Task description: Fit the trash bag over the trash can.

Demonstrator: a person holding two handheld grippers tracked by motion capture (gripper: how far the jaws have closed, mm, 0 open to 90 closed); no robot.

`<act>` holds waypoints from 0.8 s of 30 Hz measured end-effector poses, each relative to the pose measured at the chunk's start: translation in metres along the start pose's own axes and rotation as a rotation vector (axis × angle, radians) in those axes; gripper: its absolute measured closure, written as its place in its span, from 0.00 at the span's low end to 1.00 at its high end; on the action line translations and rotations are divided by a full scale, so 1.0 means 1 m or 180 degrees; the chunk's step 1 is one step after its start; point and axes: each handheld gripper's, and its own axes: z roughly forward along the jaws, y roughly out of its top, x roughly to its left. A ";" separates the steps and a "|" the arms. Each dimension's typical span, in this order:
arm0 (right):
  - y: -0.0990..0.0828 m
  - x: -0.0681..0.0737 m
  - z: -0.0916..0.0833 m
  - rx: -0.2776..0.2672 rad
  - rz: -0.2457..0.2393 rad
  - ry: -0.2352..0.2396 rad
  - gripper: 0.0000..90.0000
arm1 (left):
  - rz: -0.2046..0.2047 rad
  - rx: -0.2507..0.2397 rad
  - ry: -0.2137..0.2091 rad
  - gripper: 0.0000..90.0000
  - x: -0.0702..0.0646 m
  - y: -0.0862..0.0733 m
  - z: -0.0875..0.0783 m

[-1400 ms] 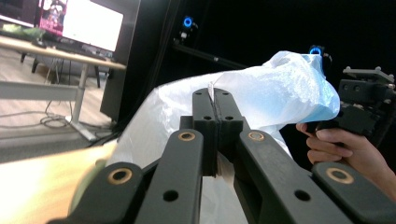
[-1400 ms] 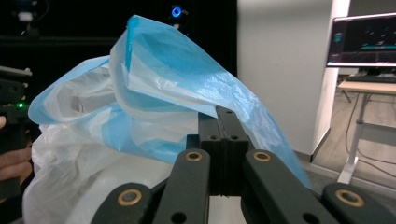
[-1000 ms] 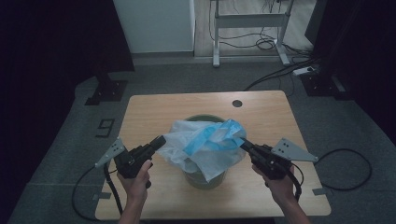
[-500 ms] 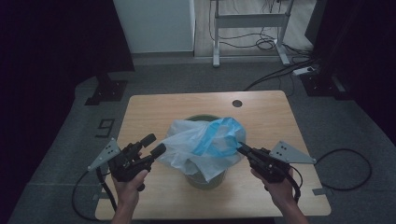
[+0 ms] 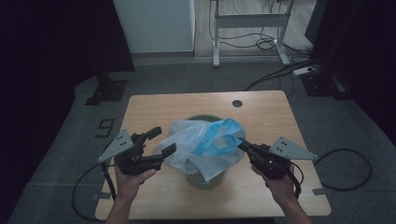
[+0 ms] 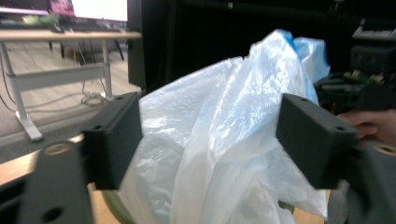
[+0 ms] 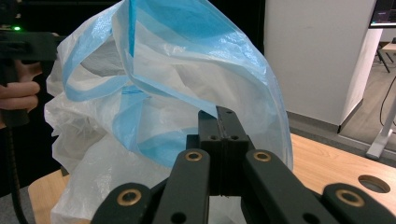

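The left gripper's (image 5: 161, 141) fingers have just opened, freeing the thin white-and-blue plastic bag (image 5: 205, 144); the right gripper's (image 5: 243, 145) fingers clamp its edge, holding it over the round green bin (image 5: 205, 179).

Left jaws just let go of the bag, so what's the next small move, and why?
Probably re-grip: the left hand-held gripper has just opened beside the plastic bag, loose over the green bin, while the right hand-held gripper pinches its edge. Close on the near rim to spread it.

Pale wooden rectangular surface (image 5: 275, 112) with a round cable hole (image 5: 237, 103); grey carpeted floor (image 5: 196, 77); white cabinet panel (image 5: 154, 23); white metal desk frame (image 5: 250, 21); black cables (image 5: 266, 44); black curtains (image 5: 51, 42); dim light.
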 end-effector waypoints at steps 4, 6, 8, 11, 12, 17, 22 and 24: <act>-0.001 0.000 0.001 0.0013 -0.0013 -0.0002 0.99 | 0.0020 0.0074 -0.0101 0.64 0.002 0.003 0.013; -0.001 -0.001 0.001 0.0026 -0.0024 -0.0007 0.99 | -0.0032 0.0025 -0.0098 0.77 0.005 0.004 0.017; -0.002 -0.001 0.001 0.0037 -0.0038 -0.0020 0.99 | -0.0092 -0.0074 -0.0058 0.87 0.007 0.005 0.018; -0.005 -0.001 -0.001 0.0052 -0.0036 -0.0029 0.99 | -0.0274 -0.0327 0.0002 0.96 0.015 0.005 0.017; -0.007 -0.001 -0.001 0.0063 -0.0023 -0.0033 0.99 | -0.0343 -0.0413 0.0009 0.97 0.017 0.005 0.016; -0.018 0.001 -0.007 0.0103 -0.0022 0.0024 0.92 | -0.0475 -0.0476 0.0014 1.00 0.023 0.000 0.016; -0.011 0.012 -0.013 0.0012 0.0003 0.0103 0.52 | -0.0466 -0.0456 0.0084 1.00 0.021 -0.002 0.018; -0.003 0.020 -0.014 -0.0032 -0.0001 0.0118 0.47 | -0.0453 -0.0445 0.0106 1.00 0.019 -0.002 0.019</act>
